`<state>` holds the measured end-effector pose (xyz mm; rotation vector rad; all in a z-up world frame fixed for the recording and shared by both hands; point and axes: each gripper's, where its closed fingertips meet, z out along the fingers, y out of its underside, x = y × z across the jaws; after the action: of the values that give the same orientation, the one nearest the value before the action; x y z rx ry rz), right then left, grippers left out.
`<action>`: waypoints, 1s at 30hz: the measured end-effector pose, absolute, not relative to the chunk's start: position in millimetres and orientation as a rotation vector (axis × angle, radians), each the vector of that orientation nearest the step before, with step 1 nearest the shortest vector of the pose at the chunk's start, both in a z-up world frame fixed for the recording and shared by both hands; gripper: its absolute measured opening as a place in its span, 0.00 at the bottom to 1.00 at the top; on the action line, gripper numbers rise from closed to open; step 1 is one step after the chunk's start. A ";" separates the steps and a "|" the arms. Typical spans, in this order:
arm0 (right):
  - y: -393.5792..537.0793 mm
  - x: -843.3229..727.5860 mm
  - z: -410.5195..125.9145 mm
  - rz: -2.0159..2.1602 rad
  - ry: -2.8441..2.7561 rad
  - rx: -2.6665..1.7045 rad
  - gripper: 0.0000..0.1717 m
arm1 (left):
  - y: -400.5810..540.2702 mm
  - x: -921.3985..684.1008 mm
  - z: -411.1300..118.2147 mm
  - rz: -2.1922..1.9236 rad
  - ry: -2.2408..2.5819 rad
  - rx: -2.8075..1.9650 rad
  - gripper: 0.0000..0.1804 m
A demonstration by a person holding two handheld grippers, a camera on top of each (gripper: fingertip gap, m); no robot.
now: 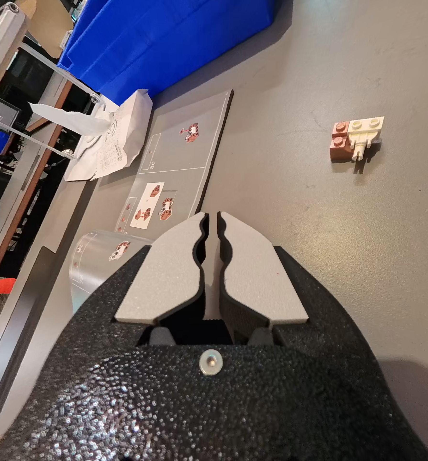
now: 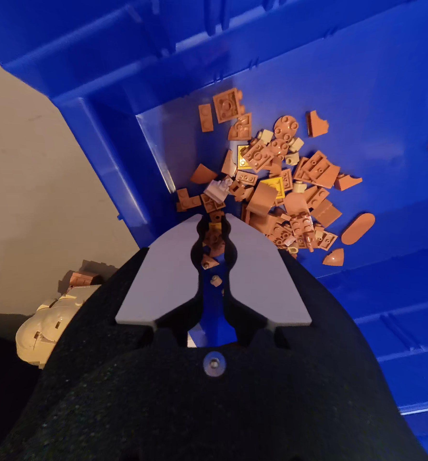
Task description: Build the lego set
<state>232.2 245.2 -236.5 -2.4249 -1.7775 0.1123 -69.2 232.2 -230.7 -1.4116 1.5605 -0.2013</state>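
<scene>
Inside the blue bin (image 2: 357, 74), the right gripper (image 2: 214, 218) pinches a small brown brick (image 2: 216, 216) amid the brick pile (image 2: 282, 179); its long axis cannot be judged. Over the grey table (image 1: 332, 249), the left gripper (image 1: 213, 215) stands narrowly parted, bare, near the booklet (image 1: 183, 154) and the brown-and-cream assembly (image 1: 352, 139).

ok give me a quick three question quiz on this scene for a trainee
1. True or false: the right gripper points into the blue bin.
2. Most loose bricks in the bin are: A brown, B green, C black.
3. In the left wrist view, the brown-and-cream build on the table lies to the ___ of the left gripper.
Key: 1 true; 2 A; 3 right.
</scene>
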 end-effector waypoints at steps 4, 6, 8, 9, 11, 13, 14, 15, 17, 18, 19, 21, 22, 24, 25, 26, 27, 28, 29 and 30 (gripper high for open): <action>245.4 232.8 -237.3 0.148 -1.768 -2.455 0.09 | 232.0 -68.9 -231.7 -0.203 1.564 -1.414 0.03; 244.9 232.8 -238.4 0.177 -1.785 -2.470 0.10 | 231.9 -68.9 -232.4 -0.200 1.569 -1.414 0.03; 245.3 232.9 -239.9 0.192 -1.804 -2.481 0.10 | 231.8 -68.9 -232.3 -0.198 1.570 -1.412 0.03; 246.4 233.8 -241.4 0.183 -1.814 -2.486 0.09 | 231.8 -69.0 -232.1 -0.198 1.569 -1.413 0.03; 247.9 237.5 -247.0 0.148 -1.841 -2.511 0.09 | 232.3 -69.5 -231.3 -0.194 1.568 -1.412 0.03; 248.8 239.6 -252.9 0.124 -1.862 -2.538 0.09 | 232.8 -70.2 -231.0 -0.189 1.567 -1.412 0.03; 249.5 238.9 -253.6 0.122 -1.866 -2.538 0.09 | 233.1 -70.4 -230.8 -0.189 1.566 -1.412 0.03; 249.1 238.6 -253.6 0.123 -1.871 -2.537 0.09 | 233.1 -70.5 -230.8 -0.190 1.566 -1.412 0.03; 249.4 238.5 -253.8 0.118 -1.872 -2.532 0.08 | 233.1 -70.6 -230.9 -0.194 1.566 -1.413 0.03; 249.3 238.5 -253.7 0.122 -1.873 -2.530 0.08 | 233.1 -70.7 -231.3 -0.195 1.566 -1.414 0.03; 249.1 238.3 -253.8 0.125 -1.877 -2.528 0.08 | 233.0 -70.7 -231.5 -0.198 1.567 -1.414 0.03; 251.4 238.8 -253.0 0.096 -1.875 -2.519 0.08 | 232.9 -70.5 -231.5 -0.200 1.567 -1.414 0.03; 252.8 238.6 -250.9 0.078 -1.869 -2.510 0.07 | 232.9 -70.5 -231.4 -0.200 1.567 -1.414 0.03; 255.1 235.4 -240.8 0.057 -1.844 -2.472 0.07 | 233.2 -71.0 -230.5 -0.195 1.565 -1.411 0.03; 255.2 232.8 -233.0 0.052 -1.828 -2.445 0.07 | 233.5 -71.3 -230.0 -0.192 1.564 -1.410 0.03; 254.7 229.4 -223.5 0.049 -1.809 -2.409 0.07 | 233.8 -71.7 -229.8 -0.190 1.563 -1.410 0.03; 253.0 224.5 -212.7 0.053 -1.791 -2.365 0.07 | 234.4 -72.3 -229.7 -0.186 1.562 -1.410 0.03; 249.4 217.4 -201.0 0.074 -1.780 -2.310 0.07 | 235.0 -72.8 -229.4 -0.183 1.560 -1.410 0.03; 243.5 207.6 -189.0 0.110 -1.777 -2.243 0.07 | 235.3 -73.2 -229.1 -0.182 1.557 -1.411 0.03; 235.9 194.5 -176.7 0.162 -1.779 -2.163 0.07 | 235.5 -73.2 -228.6 -0.185 1.554 -1.412 0.03</action>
<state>194.5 235.9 -176.7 -2.1629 -1.7794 0.1622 -73.2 235.5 -228.6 -1.4117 1.5536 -0.1854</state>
